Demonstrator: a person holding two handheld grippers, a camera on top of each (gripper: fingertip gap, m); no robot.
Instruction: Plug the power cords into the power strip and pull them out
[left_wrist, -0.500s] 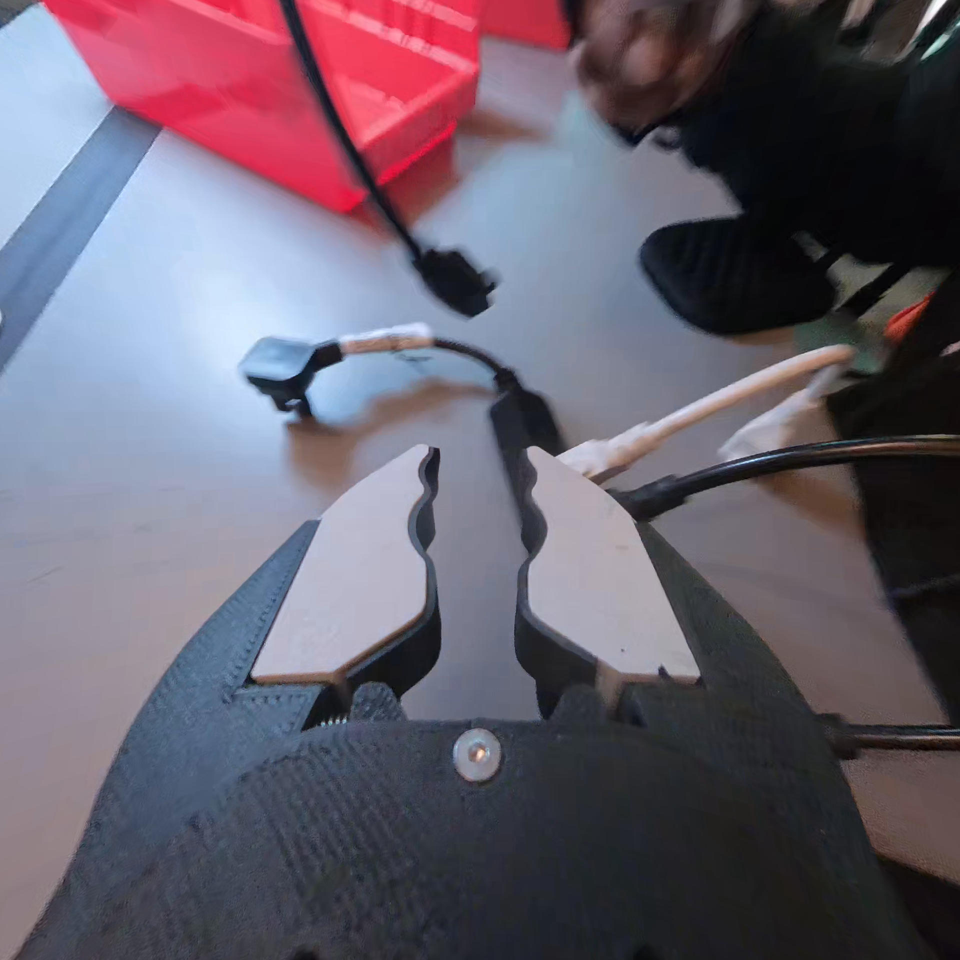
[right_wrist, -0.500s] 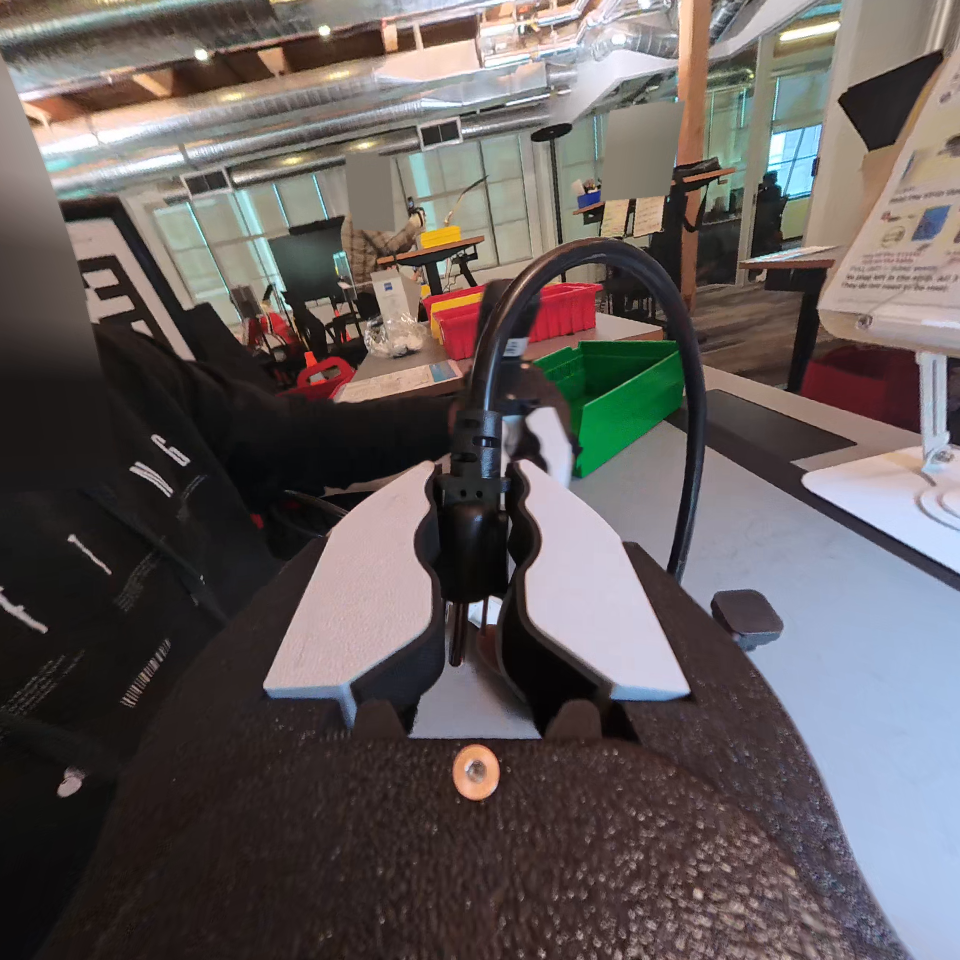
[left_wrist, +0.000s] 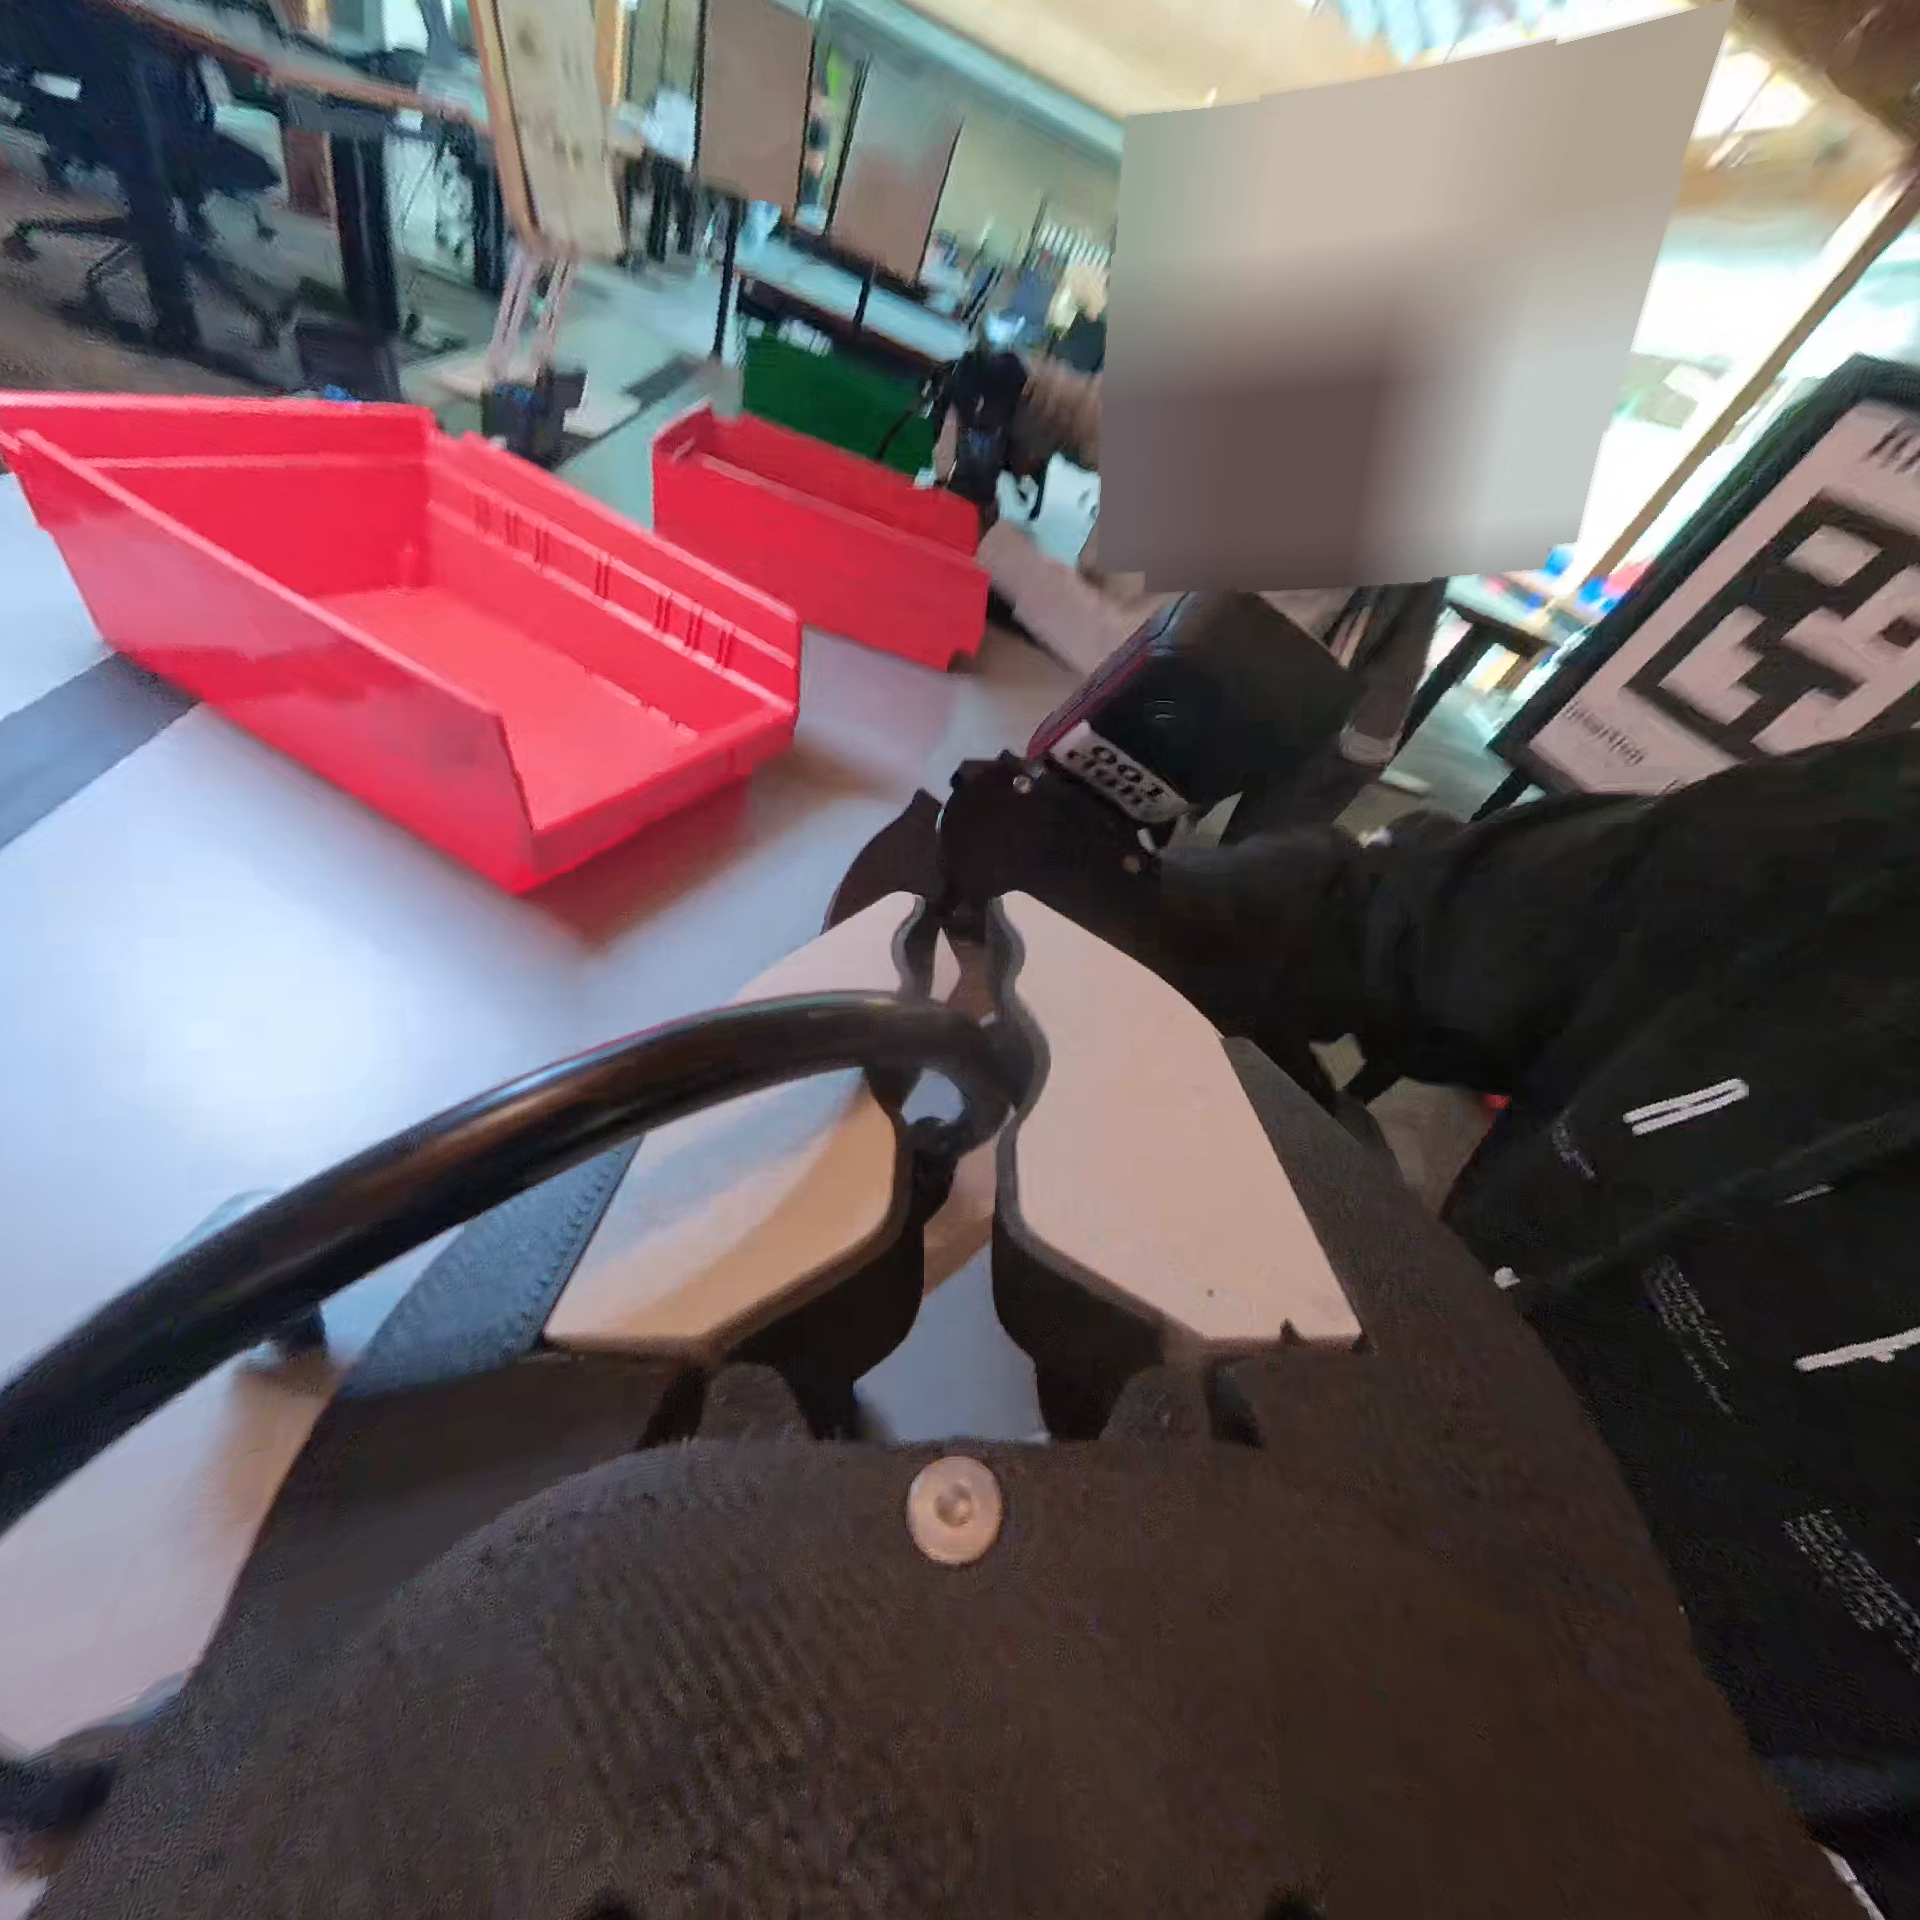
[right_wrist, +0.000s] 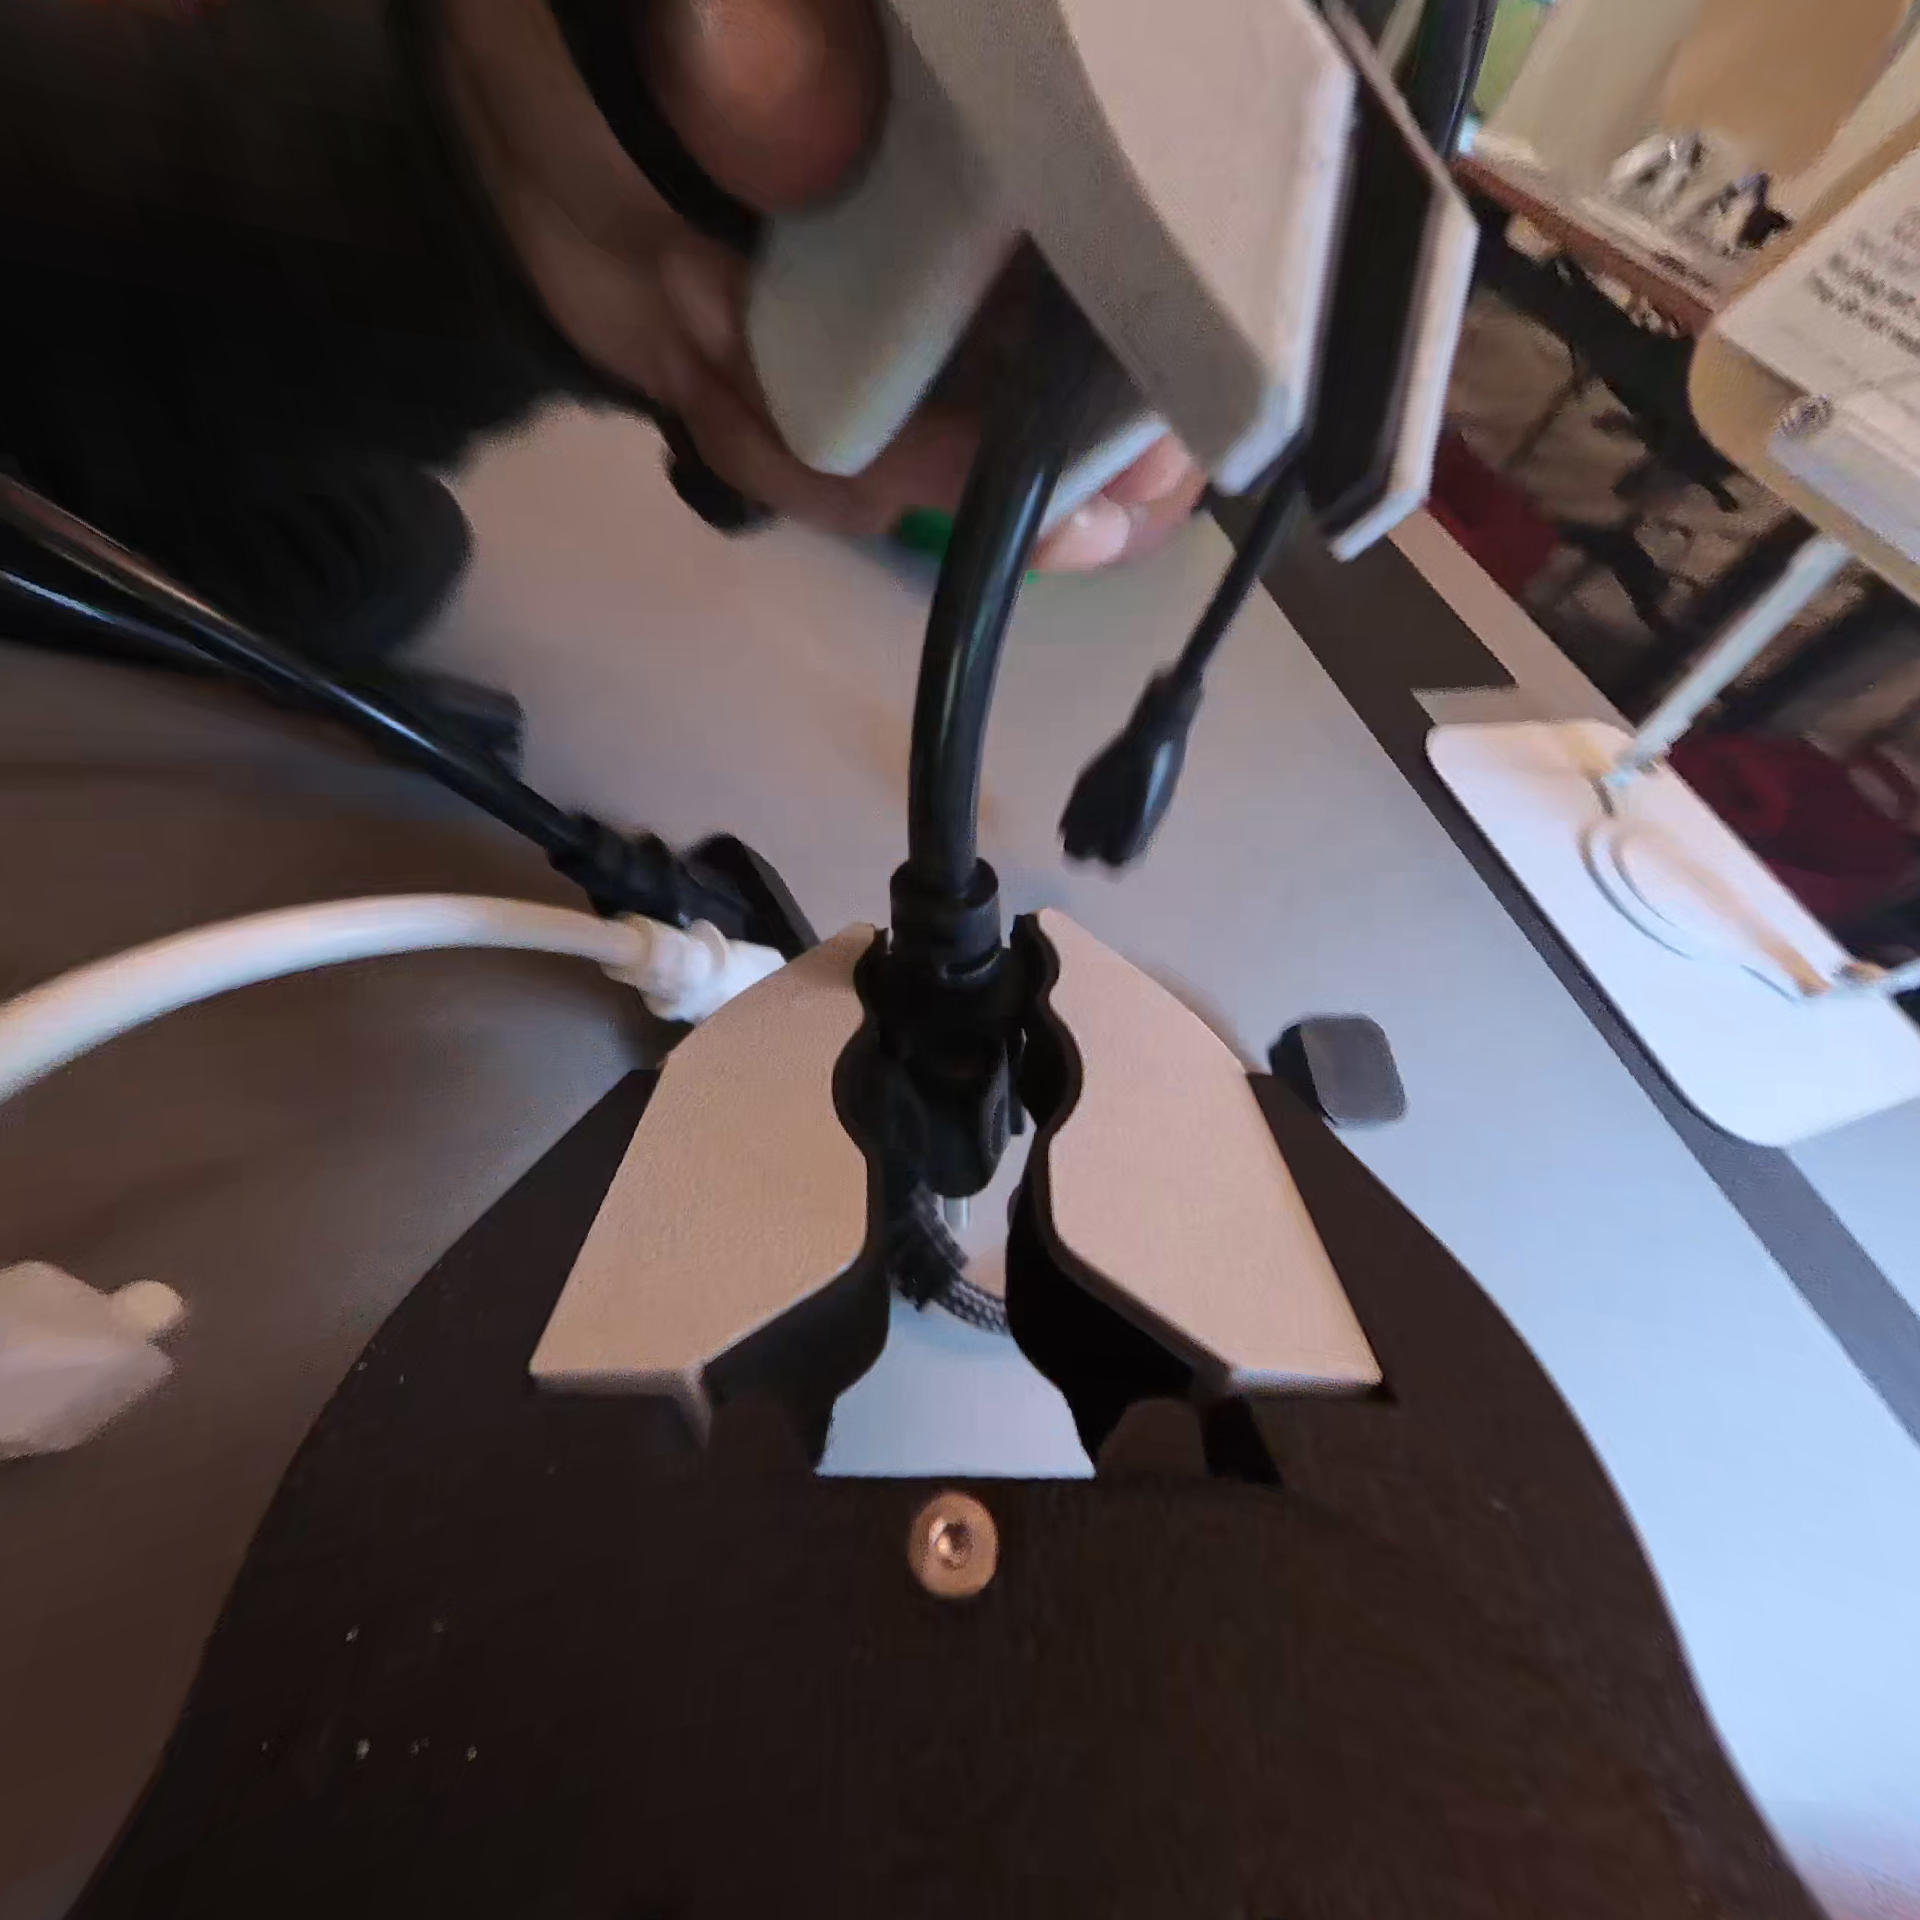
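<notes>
A large red plastic bin sits on the grey tabletop, open and empty, its low front wall facing the camera. A second red bin stands just behind it to the right, apart from the first. A dark stripe crosses the tabletop at the left edge. Behind the bins is a green bin. A black-and-white patterned board stands at the right. In the right wrist view, a white stand base rests on the table's right side, carrying a thin upright rod.
</notes>
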